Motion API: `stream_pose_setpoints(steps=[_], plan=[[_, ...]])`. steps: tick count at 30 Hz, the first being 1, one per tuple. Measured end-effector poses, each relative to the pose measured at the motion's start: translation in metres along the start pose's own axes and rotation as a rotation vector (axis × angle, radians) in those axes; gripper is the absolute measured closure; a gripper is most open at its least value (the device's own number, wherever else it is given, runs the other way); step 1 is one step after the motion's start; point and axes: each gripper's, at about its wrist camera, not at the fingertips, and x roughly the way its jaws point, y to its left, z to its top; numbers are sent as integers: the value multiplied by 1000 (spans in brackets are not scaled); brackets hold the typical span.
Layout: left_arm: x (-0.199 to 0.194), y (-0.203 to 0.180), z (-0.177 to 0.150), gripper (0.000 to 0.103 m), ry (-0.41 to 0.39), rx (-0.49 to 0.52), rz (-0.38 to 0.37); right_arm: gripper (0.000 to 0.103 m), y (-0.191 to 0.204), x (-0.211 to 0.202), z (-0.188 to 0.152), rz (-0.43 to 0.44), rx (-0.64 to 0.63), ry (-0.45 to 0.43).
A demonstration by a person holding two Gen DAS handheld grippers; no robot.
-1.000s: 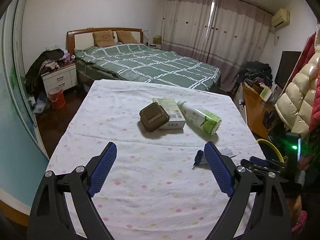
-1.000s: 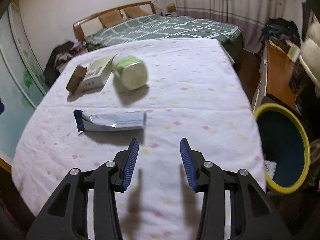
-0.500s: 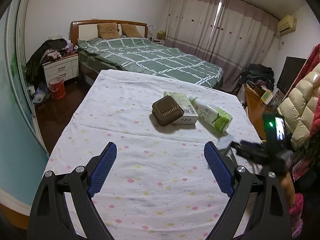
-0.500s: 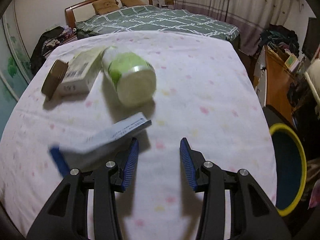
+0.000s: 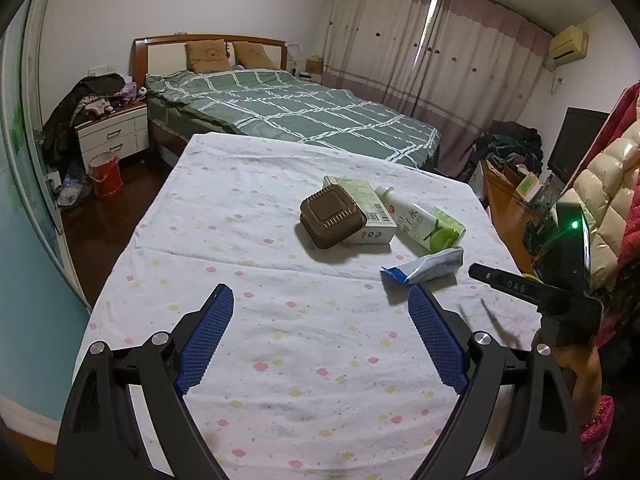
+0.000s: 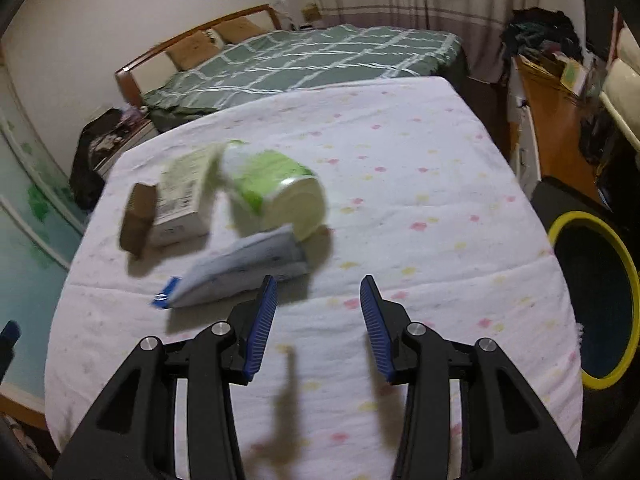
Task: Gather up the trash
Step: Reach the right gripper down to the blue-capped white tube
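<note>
The right gripper (image 6: 318, 312) is hanging over the bench (image 6: 420, 152) with its jaws partly open and empty, the pads touching nothing. The silver-and-blue wrapper (image 6: 240, 268) is lying flat on the cloth just ahead of and beside the left-hand pad, its far end resting against the base of the toppled green-and-white bottle (image 6: 276, 192). Beyond it are sitting a carton (image 6: 182, 196) and a brown square box (image 6: 138, 216), leaning against each other. The yellow-rimmed bin (image 6: 560, 224) is standing on the floor well off to the right of the jaws.

The left gripper (image 5: 322, 336) is waiting with its jaws wide open and empty; the wrapper (image 5: 430, 266) is lying just past its right-hand pad.

The step in hand looks like picking up the wrapper. To do it well, the right jaws should be shifting left until the wrapper's narrow width sits between the pads, then lowering so the pads are brushing the cloth before closing, without nudging the bottle, which is likely to roll.
</note>
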Motion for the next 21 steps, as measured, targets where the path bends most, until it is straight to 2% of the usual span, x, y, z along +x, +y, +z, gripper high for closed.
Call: stream_pose_setpoints(steps=[4,7,9,13,16,21], plan=[[2,4,-2,15,8,-4,-11,48,15,7,9,54,-21,8],[3,8,-3,15,15,-13,-12,48,24,14,11,65,-11,19],[5,10,-3,15,17,-18,-12,47,28,19,15,40,27,23],[6,6,-2,15,23,-10,-19,34,36,33,16,-35,73,42],[6,4,-2,15,19,5,-22,33,36,42,13,-34,150,58],[5,1,0,15,20,18,-31,30,44,47,8,-86,187,58]])
